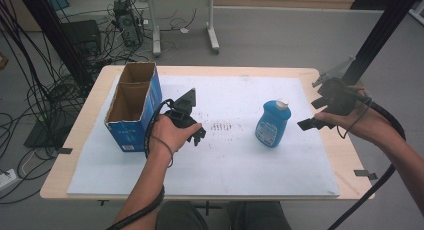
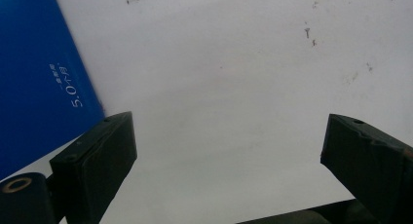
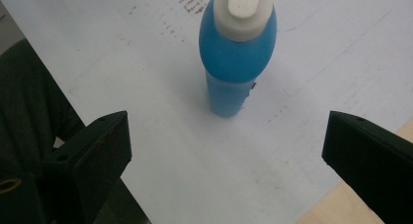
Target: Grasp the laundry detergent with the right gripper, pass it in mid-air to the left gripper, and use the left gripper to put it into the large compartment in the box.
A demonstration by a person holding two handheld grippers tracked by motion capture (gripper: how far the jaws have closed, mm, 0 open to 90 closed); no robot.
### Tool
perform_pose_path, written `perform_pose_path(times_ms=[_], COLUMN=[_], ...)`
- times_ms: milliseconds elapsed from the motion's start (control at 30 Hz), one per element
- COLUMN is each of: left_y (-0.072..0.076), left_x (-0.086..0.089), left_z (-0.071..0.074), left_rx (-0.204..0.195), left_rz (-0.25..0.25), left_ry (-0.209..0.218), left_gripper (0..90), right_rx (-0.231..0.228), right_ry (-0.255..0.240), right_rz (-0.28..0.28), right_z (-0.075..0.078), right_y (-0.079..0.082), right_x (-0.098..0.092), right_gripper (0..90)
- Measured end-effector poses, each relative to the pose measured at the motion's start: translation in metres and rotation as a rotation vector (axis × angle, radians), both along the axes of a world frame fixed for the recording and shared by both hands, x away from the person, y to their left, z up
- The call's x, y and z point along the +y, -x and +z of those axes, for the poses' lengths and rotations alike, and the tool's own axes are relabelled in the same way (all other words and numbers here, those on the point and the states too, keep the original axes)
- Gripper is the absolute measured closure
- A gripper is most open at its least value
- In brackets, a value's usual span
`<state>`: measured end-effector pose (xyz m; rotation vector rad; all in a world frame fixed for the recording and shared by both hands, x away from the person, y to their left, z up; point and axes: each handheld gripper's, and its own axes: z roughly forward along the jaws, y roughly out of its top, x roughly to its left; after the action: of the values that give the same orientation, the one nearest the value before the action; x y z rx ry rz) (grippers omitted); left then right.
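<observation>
High view: blue bottle upright on the white sheet covering the tabletop, right of centre, white cap on top. Right hand-held gripper held above the sheet's right edge, just beside the bottle but apart from it, jaws spread wide with nothing between them. Left hand-held gripper low over the sheet just right of the blue box, which stands open-topped near the left edge; well apart from the bottle. Right gripper view: bottle seen from above and ahead, standing between the lines of the two black jaws yet farther off, cap toward the camera, untouched; dark smudges on the sheet beyond it, bare wood at the lower right corner. Left gripper view: jaws spread over plain white sheet, nothing gripped; blue box wall with white print at the left, close to the left jaw, possibly touching it, though the blur there leaves that unsettled. Forearms entering from the bottom edge, cables trailing from both grippers.
</observation>
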<state>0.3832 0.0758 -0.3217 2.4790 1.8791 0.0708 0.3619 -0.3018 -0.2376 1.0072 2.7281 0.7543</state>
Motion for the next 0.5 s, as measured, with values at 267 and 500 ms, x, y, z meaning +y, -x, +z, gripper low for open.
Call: perform_pose_path(times_ms=[267,500], left_y=[0.001,0.002], left_x=[0.002,0.003], left_z=[-0.002,-0.001], left_rx=[-0.004,-0.015], left_rz=[0.005,0.005], left_ry=[-0.008,-0.008], left_gripper=[6.3,6.4], right_rx=[-0.053,-0.105], right_ry=[-0.059,-0.095], right_rz=[-0.014,-0.034], right_z=[-0.029,-0.052], right_y=[0.004,0.006], right_x=[-0.008,-0.01], right_gripper=[3.7,3.4])
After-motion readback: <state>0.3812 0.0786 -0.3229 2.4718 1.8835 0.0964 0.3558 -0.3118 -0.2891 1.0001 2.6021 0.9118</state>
